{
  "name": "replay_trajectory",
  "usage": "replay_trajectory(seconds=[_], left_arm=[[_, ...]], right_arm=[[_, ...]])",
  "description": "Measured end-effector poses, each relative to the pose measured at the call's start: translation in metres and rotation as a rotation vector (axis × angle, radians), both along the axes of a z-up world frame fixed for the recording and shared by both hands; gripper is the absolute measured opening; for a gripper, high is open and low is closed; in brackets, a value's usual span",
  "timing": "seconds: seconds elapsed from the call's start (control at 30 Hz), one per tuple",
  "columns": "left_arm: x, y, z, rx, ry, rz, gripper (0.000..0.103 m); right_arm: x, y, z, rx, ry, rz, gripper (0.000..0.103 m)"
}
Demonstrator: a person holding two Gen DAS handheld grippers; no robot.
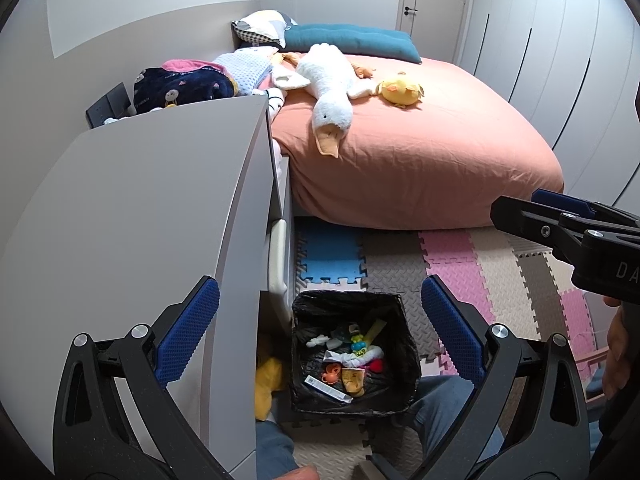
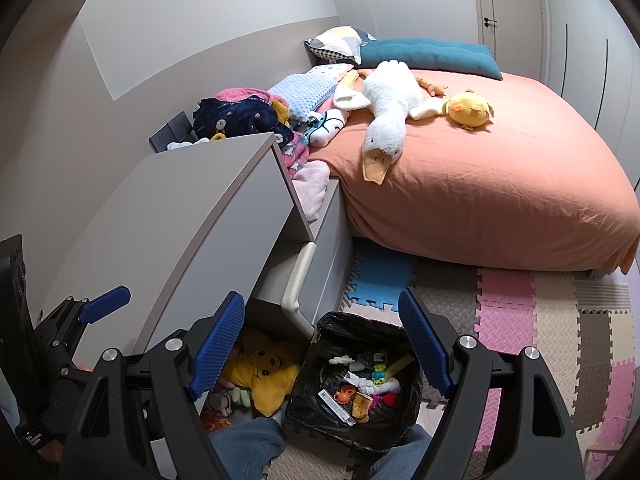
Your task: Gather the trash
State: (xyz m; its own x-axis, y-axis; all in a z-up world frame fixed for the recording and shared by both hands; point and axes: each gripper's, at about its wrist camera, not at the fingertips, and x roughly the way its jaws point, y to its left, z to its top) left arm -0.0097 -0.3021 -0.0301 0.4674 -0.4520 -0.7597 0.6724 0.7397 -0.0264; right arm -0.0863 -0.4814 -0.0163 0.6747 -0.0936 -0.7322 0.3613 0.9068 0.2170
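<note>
A black-lined trash bin [image 1: 394, 360] stands on the floor mat beside the grey dresser and holds several pieces of trash [image 1: 348, 360]: wrappers, small toys, a yellow strip. It also shows in the right wrist view [image 2: 316, 400]. My left gripper [image 1: 320, 332] is open and empty, held above the bin. My right gripper [image 2: 322, 340] is open and empty, also above the bin. The right gripper shows at the right edge of the left wrist view [image 1: 560, 232]; the left gripper shows at the left edge of the right wrist view [image 2: 100, 304].
A grey dresser [image 1: 140, 216] stands left of the bin, with a yellow star plush [image 2: 264, 376] in the gap under it. A bed with an orange cover [image 1: 420, 152] carries a white goose plush [image 1: 332, 92], a yellow chick plush [image 1: 400, 90] and folded blankets. Foam puzzle mats [image 1: 460, 272] cover the floor. The person's knees [image 2: 248, 448] are at the bottom.
</note>
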Motion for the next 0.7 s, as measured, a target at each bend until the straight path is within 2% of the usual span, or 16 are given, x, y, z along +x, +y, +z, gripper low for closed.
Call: replay_trajectory(seconds=[0.7], left_arm=[[-0.0019,0.0000,-0.0006,0.003,-0.004,-0.002,0.098]], right_arm=[[0.0009,-0.0001,0.0007,-0.002,0.002,0.000,0.080]])
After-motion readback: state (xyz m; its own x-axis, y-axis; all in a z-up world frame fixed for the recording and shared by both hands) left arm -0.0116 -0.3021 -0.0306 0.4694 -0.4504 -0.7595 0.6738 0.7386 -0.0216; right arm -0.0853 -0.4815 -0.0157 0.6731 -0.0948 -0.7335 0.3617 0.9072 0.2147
